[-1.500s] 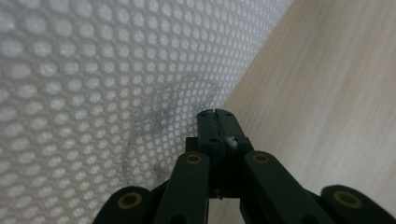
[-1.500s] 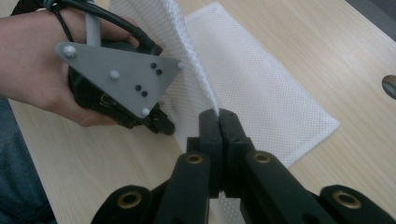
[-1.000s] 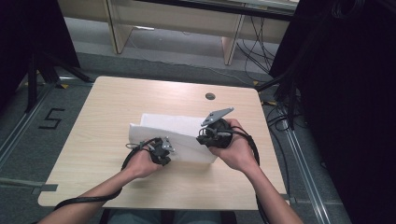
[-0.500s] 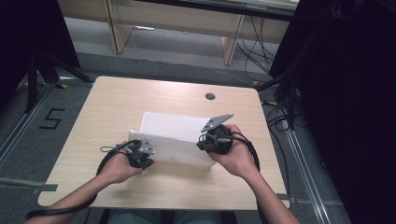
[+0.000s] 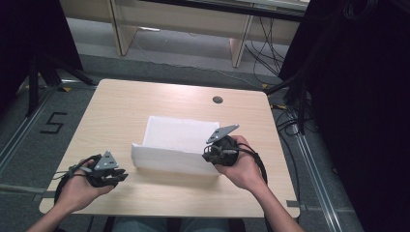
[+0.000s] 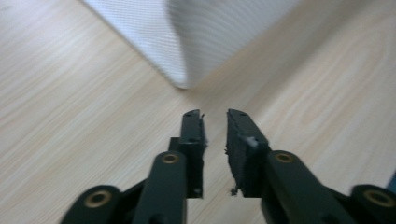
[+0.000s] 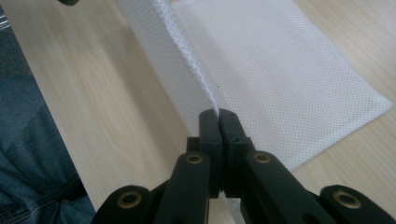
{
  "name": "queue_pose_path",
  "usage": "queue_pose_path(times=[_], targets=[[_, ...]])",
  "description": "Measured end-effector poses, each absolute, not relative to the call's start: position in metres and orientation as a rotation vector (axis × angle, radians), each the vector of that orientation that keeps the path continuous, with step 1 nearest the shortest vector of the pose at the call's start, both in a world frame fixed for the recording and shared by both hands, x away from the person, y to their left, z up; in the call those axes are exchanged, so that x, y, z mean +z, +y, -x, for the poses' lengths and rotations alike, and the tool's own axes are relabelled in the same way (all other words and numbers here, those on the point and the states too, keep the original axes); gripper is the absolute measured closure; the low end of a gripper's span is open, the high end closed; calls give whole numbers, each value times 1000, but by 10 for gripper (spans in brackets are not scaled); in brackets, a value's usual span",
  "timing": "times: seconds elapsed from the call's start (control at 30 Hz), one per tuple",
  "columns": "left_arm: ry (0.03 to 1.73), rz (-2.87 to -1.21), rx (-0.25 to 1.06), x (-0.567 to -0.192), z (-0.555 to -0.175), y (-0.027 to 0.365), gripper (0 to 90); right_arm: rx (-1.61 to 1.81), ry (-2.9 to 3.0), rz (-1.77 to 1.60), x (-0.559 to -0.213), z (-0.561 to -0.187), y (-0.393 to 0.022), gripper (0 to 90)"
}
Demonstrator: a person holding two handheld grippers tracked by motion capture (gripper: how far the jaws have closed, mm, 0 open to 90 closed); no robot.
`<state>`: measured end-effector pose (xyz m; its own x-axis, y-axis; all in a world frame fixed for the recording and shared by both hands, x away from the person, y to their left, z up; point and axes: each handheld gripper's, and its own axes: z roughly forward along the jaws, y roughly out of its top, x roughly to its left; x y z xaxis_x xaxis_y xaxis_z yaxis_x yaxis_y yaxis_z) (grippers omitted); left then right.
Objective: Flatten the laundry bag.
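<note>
The left gripper (image 5: 109, 175) sits on the pale wooden counter (image 5: 121, 106), just beside the white mesh cloth (image 5: 181, 135), jaws just opened narrowly, empty. The cloth lies mid-counter, near edge folded up. The right gripper (image 5: 217, 151) pinches that edge; folding appears partly done, flattening remains.

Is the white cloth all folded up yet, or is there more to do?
Not yet. The near edge of the white mesh cloth is already lifted into a standing flap. The right gripper is shut on that edge. The left gripper is off the cloth, its jaws having just been opening with nothing between them. Laying the flap over and flattening it looks left.
</note>
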<state>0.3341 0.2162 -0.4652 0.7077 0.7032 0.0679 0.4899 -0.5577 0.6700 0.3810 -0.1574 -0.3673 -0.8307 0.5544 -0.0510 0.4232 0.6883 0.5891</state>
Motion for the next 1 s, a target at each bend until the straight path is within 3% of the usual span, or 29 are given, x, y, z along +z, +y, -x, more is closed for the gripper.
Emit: queue_pose_path(times=[0.13,0.33,0.5,0.53,0.57,1.0], targets=[[999,-2158,485,-469,-333,223,607,836,2685,-791,-371,-376,-157,900],[995,-2159,559,-461,-334,230,505,854,2715,-778,-380,-372,-158,900],[1053,-2061,592,-463,-335,229,484,854,2724,-812,-389,-366,-159,900],[1021,-2132,598,-460,-336,234,482,858,2728,-813,-392,-365,-158,900],[1062,-2049,590,-463,-336,231,482,855,2731,-797,-394,-365,-158,900],[1052,-1991,600,-457,-339,227,496,789,2823,-766,-414,-352,-153,900]])
